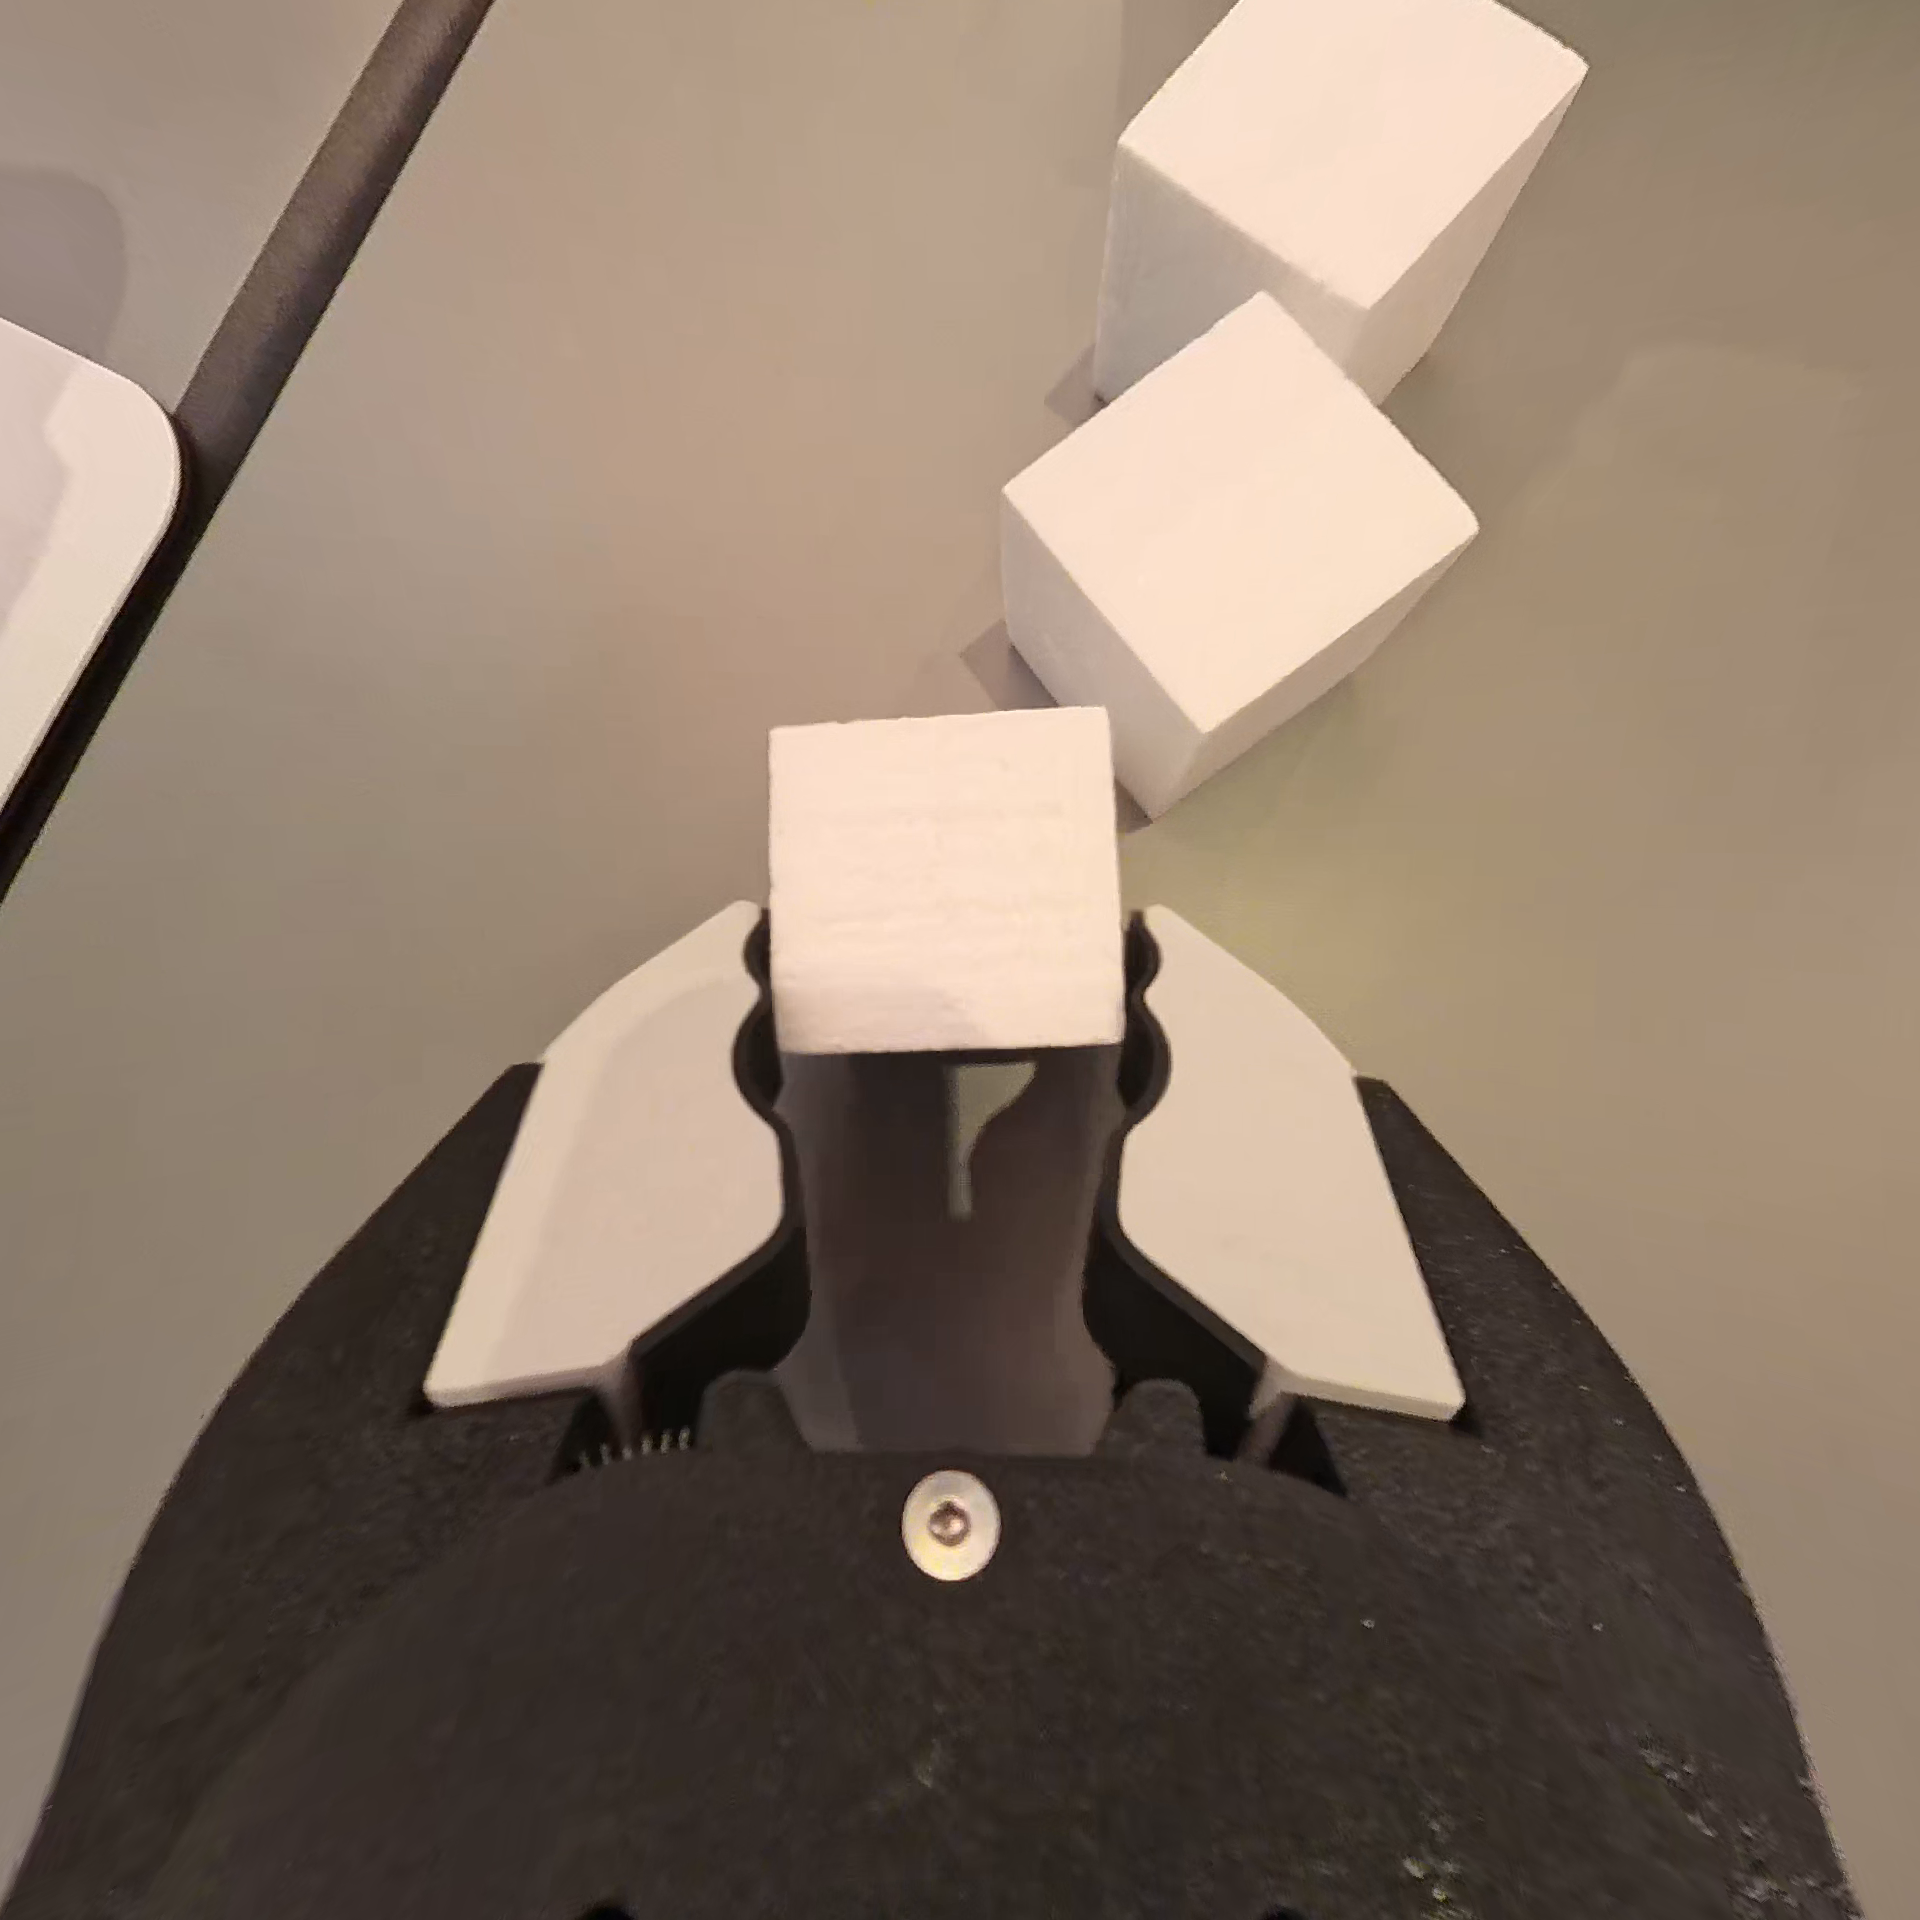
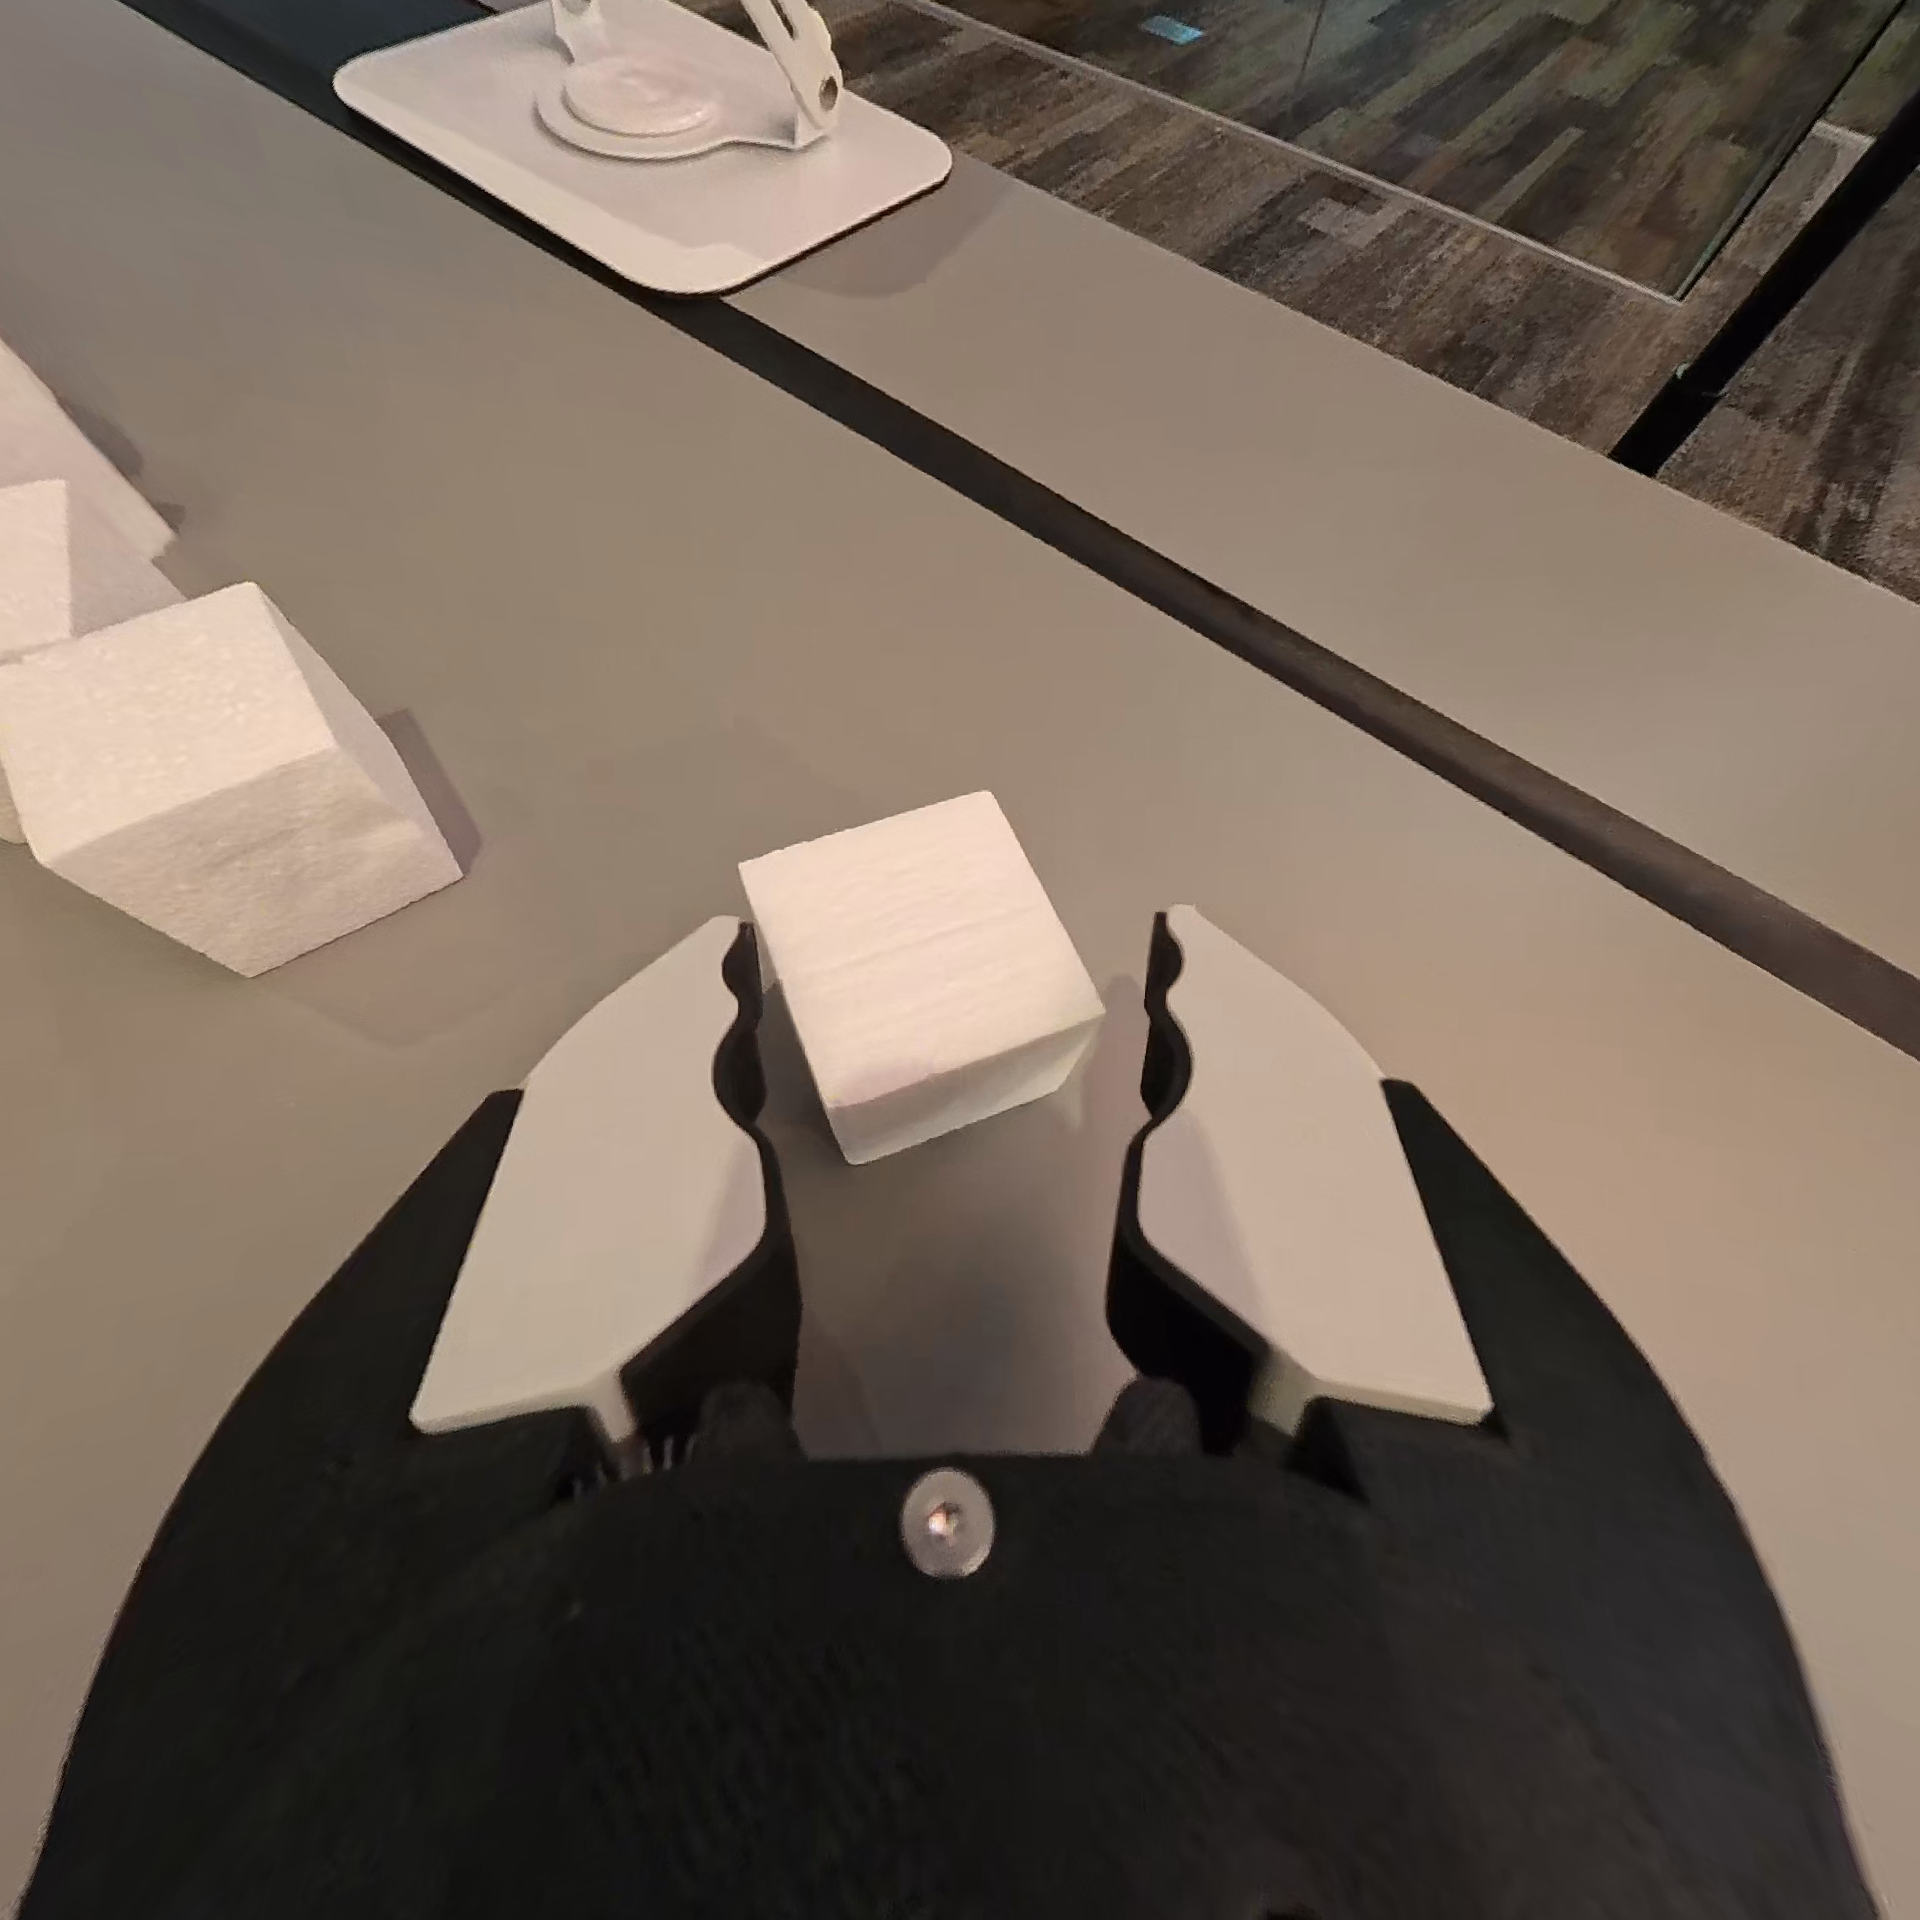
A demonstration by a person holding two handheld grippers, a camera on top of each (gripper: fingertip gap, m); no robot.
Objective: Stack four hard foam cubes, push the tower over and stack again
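1. Left gripper [image 1: 948,935] is clamped on a small foam cube [image 1: 940,883], both fingers touching its sides.
2. From that cam, two bigger cubes sit on the grey table [image 1: 623,520] around 1 o'clock: nearer one [image 1: 1226,561], farther one [image 1: 1340,177], almost touching each other.
3. Right gripper [image 2: 951,940] is spread wide, with another small cube [image 2: 914,966] on the table between its fingers, clear gap on the right side.
4. White stand base [image 2: 665,177] at 11 o'clock.
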